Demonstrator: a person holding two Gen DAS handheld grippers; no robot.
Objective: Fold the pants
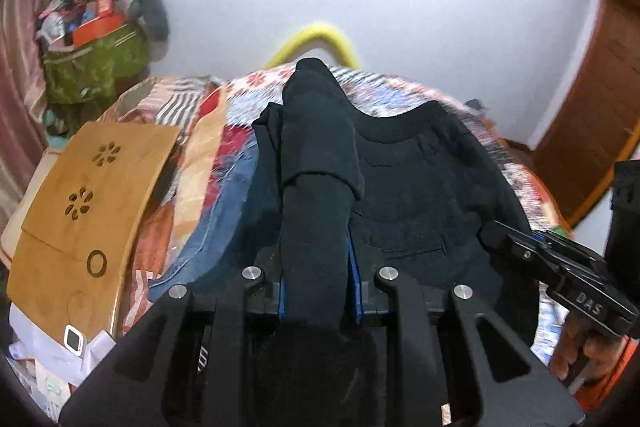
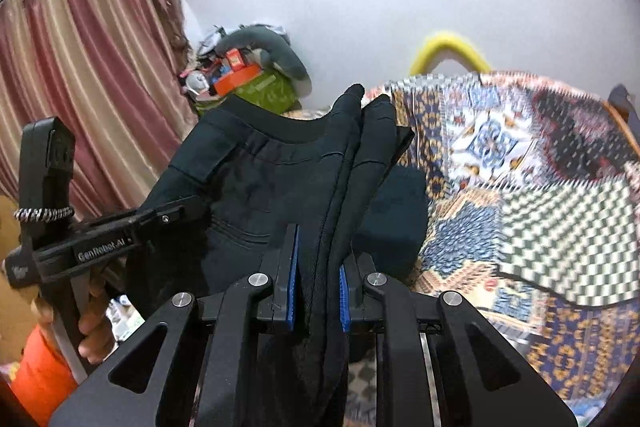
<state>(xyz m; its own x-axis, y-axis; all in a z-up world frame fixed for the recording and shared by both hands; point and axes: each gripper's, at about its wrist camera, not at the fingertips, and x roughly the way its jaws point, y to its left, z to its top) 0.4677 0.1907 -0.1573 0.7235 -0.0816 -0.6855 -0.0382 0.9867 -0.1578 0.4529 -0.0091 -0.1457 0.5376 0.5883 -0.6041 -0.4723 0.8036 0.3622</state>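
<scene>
The black pants [image 1: 420, 195] hang stretched between my two grippers above the patterned bedspread [image 1: 236, 131]. My left gripper [image 1: 316, 267] is shut on a bunched fold of the pants that stands up between its blue pads. My right gripper [image 1: 516, 239] shows in the left wrist view at the right edge of the cloth. In the right wrist view my right gripper [image 2: 318, 291] is shut on a thick fold of the pants [image 2: 264, 179]. My left gripper [image 2: 160, 217] grips the pants' left edge there.
A wooden lap table [image 1: 84, 211] lies on the bed's left side. A green bag [image 1: 92, 67] piled with boxes stands at the back left by the pink curtain [image 2: 80, 75]. A yellow curved bar [image 1: 316, 39] rises behind the bed. A wooden door [image 1: 592, 79] is at right.
</scene>
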